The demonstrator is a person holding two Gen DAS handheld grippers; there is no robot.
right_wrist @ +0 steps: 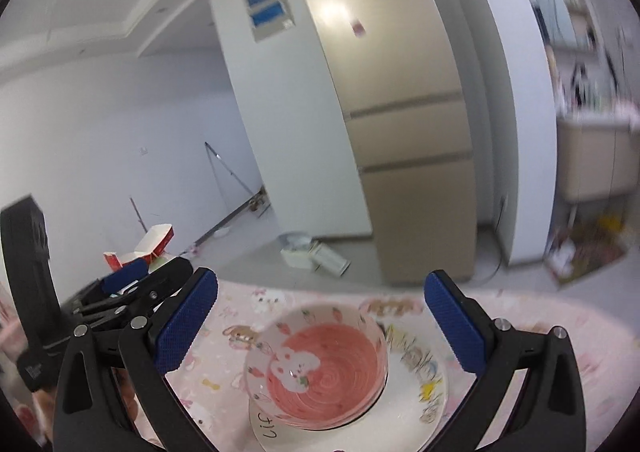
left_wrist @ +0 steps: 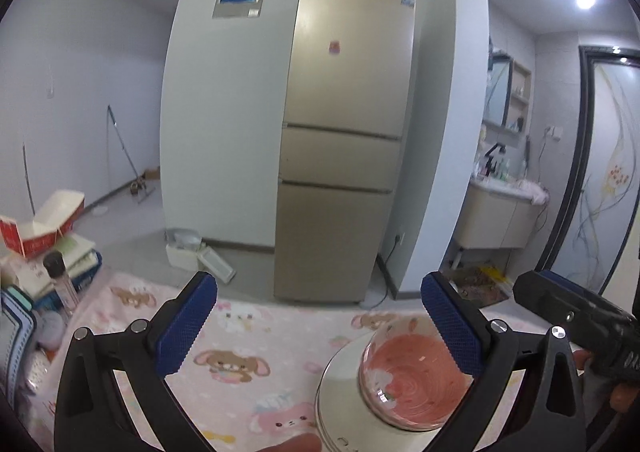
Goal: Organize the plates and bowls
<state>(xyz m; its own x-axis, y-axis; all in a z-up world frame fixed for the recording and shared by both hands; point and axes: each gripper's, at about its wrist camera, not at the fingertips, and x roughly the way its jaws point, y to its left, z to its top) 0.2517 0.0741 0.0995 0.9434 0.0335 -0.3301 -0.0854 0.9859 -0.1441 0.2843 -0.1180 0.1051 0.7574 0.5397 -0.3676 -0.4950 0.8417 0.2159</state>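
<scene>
A pink bowl [left_wrist: 412, 376] with a rabbit print stands on a stack of white plates [left_wrist: 340, 388] near the table's front edge. My left gripper [left_wrist: 320, 326] hangs open above and to the left of it, with nothing between its blue pads [left_wrist: 188, 324]. In the right wrist view the same bowl [right_wrist: 320, 376] sits on the top plate [right_wrist: 420, 372], which has cartoon drawings on its rim. My right gripper [right_wrist: 320, 324] is open above it and holds nothing. A finger of the left gripper [right_wrist: 128, 276] shows at the left of that view.
A pink cartoon tablecloth [left_wrist: 240, 352] covers the table. Books, a red and white box [left_wrist: 44, 228] and a small bottle [left_wrist: 60, 284] crowd its left end. Beyond the far edge stand a gold fridge [left_wrist: 340, 131] and a sink cabinet [left_wrist: 500, 219].
</scene>
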